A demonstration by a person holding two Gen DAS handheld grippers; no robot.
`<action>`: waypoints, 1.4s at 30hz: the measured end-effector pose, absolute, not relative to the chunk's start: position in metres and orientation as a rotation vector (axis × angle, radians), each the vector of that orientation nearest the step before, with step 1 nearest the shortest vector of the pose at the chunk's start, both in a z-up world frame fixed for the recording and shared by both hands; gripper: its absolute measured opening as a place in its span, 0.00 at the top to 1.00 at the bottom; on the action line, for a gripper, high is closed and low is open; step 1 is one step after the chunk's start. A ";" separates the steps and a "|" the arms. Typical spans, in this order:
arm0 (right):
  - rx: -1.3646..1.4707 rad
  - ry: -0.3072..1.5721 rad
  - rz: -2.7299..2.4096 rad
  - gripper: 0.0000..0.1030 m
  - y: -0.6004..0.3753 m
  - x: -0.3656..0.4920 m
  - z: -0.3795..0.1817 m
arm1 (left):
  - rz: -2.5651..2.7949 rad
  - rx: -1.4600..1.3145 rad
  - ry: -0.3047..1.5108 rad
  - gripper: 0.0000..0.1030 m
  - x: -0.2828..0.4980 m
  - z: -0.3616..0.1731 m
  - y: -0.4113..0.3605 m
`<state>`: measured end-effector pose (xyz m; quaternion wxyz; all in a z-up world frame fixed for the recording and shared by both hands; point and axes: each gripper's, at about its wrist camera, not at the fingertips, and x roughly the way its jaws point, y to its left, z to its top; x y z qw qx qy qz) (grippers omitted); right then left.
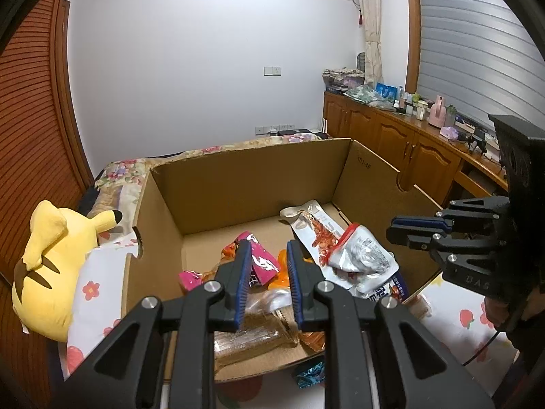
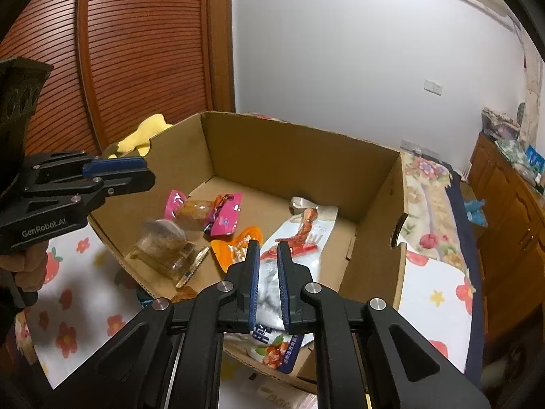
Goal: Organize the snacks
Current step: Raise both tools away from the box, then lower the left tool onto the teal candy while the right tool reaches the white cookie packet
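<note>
Two hand-held grippers hang over an open cardboard box (image 1: 238, 184) of snacks on a flower-print bed. At the bottom of the left wrist view, the left gripper (image 1: 266, 248) has its blue-padded jaws drawn in, nothing between them; under it lie a clear pack of brown biscuits (image 1: 248, 337), a pink packet (image 1: 262, 262) and an orange packet (image 1: 281, 272). At the bottom of the right wrist view, the right gripper (image 2: 267, 248) is likewise closed and empty, poised above a white pouch (image 2: 299, 238) printed with a red chicken foot, lying in the box's centre. A hand (image 2: 29, 266) at that view's left edge holds the left gripper. Left of the box in the left wrist view sits a yellow plush toy (image 1: 51, 266); a wooden cabinet (image 1: 391, 136) lines the far right wall.
</note>
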<state>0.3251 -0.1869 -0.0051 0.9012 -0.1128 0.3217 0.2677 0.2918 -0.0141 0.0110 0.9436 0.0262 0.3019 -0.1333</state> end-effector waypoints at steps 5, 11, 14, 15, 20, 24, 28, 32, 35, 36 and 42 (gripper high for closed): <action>-0.212 0.660 0.556 0.92 -0.191 0.322 -0.003 | -0.272 0.052 0.608 0.80 0.287 0.013 -0.014; -0.178 0.629 0.549 0.91 -0.200 0.303 0.009 | -0.277 0.056 0.596 0.80 0.270 0.018 -0.015; -0.173 0.614 0.538 0.91 -0.204 0.289 0.016 | -0.280 0.062 0.581 0.80 0.254 0.023 -0.014; -0.169 0.607 0.534 0.91 -0.205 0.283 0.019 | -0.281 0.062 0.575 0.79 0.247 0.026 -0.014; -0.160 0.581 0.524 0.90 -0.210 0.254 0.029 | -0.284 0.068 0.544 0.78 0.214 0.036 -0.013; -0.161 0.562 0.517 0.88 -0.212 0.229 0.035 | -0.292 0.075 0.531 0.78 0.190 0.040 -0.014; -0.161 0.546 0.512 0.84 -0.215 0.208 0.039 | -0.302 0.080 0.519 0.76 0.171 0.043 -0.016; -0.152 0.537 0.504 0.77 -0.218 0.191 0.040 | -0.307 0.079 0.516 0.72 0.153 0.043 -0.019; -0.143 0.538 0.493 0.73 -0.221 0.183 0.040 | -0.310 0.078 0.516 0.68 0.144 0.043 -0.019; -0.144 0.541 0.494 0.73 -0.221 0.181 0.039 | -0.311 0.077 0.517 0.67 0.142 0.044 -0.020; -0.152 0.543 0.490 0.66 -0.224 0.175 0.041 | -0.320 0.088 0.507 0.59 0.132 0.049 -0.022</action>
